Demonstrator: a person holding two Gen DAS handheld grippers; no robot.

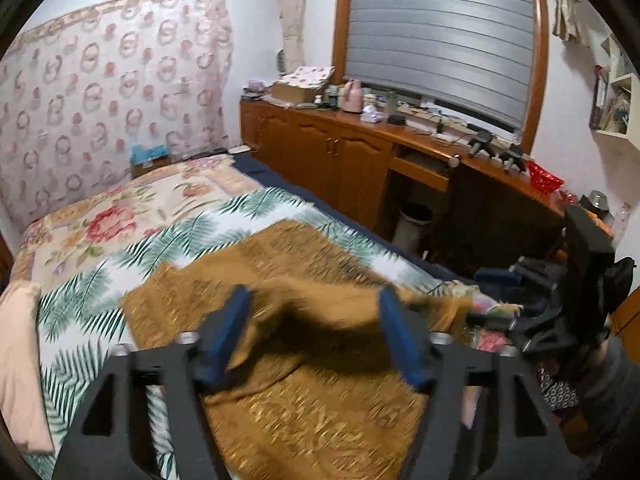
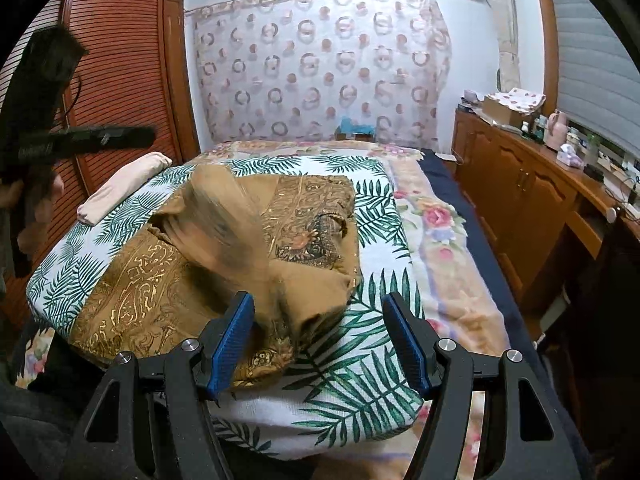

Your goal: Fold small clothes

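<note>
A brown garment with gold print [image 2: 132,292] lies spread on a leaf-print cloth [image 2: 360,384] on the bed. One flap of it [image 2: 224,216] is blurred in mid-air above its middle. My right gripper [image 2: 320,340] is open at the garment's near right corner, with the cloth's edge beside its left pad [image 2: 234,340] and nothing pinched. In the left wrist view the same garment [image 1: 320,412] fills the foreground. My left gripper [image 1: 312,336] is open above a blurred, dark fold, its blue pads wide apart and not pressing on the cloth.
A folded pale pink cloth [image 2: 120,188] lies at the leaf-print cloth's far left edge. A floral bedspread [image 2: 436,216] covers the bed beyond. Wooden cabinets [image 2: 520,200] with clutter line the right wall. A slatted wooden wardrobe [image 2: 120,60] stands on the left.
</note>
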